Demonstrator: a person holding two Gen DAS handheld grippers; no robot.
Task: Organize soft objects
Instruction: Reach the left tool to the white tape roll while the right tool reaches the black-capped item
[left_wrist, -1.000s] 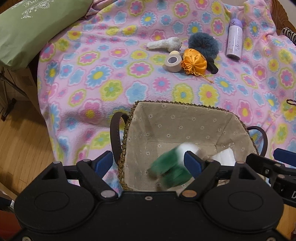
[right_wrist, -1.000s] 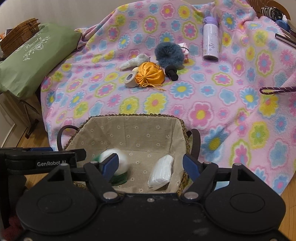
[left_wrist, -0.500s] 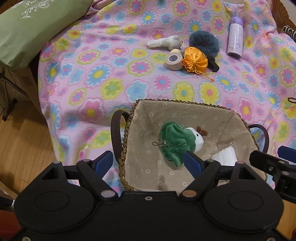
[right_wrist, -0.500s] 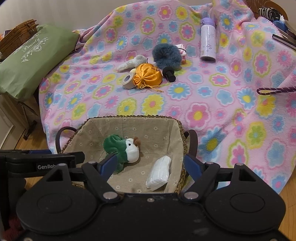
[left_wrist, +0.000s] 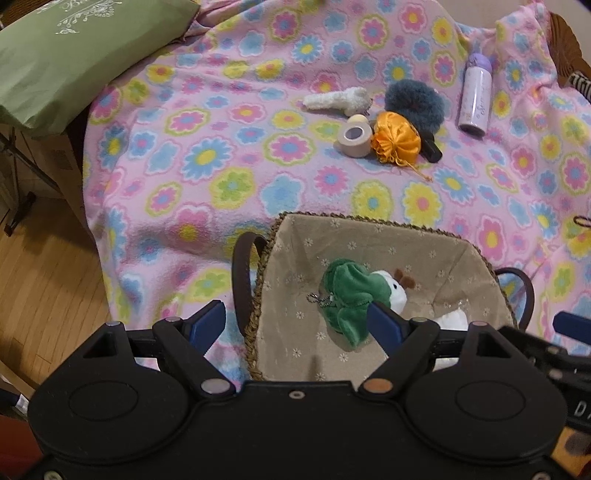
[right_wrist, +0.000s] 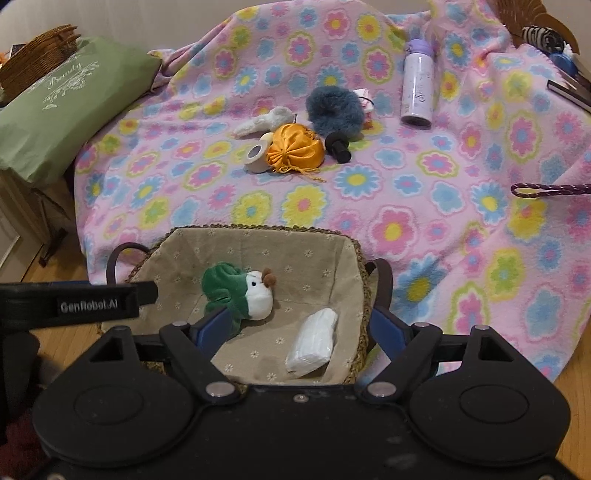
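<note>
We hold the left gripper (left_wrist: 295, 323) above the lined wicker basket (left_wrist: 376, 223), jaws spread wide and empty; the right gripper (right_wrist: 301, 326) beside it is likewise apart, gripping nothing. The green-and-white plush toy (right_wrist: 240, 295) lies on the basket floor, near the white soft packet (right_wrist: 314, 341). We judge one deposit complete. Next we reach forward to the blanket, where the white fuzzy plush (right_wrist: 264, 120), orange satin pouch (right_wrist: 295, 151) and blue furry puff (right_wrist: 334, 109) wait; the tape roll (right_wrist: 256, 157) and lilac bottle (right_wrist: 417, 85) are not soft.
</note>
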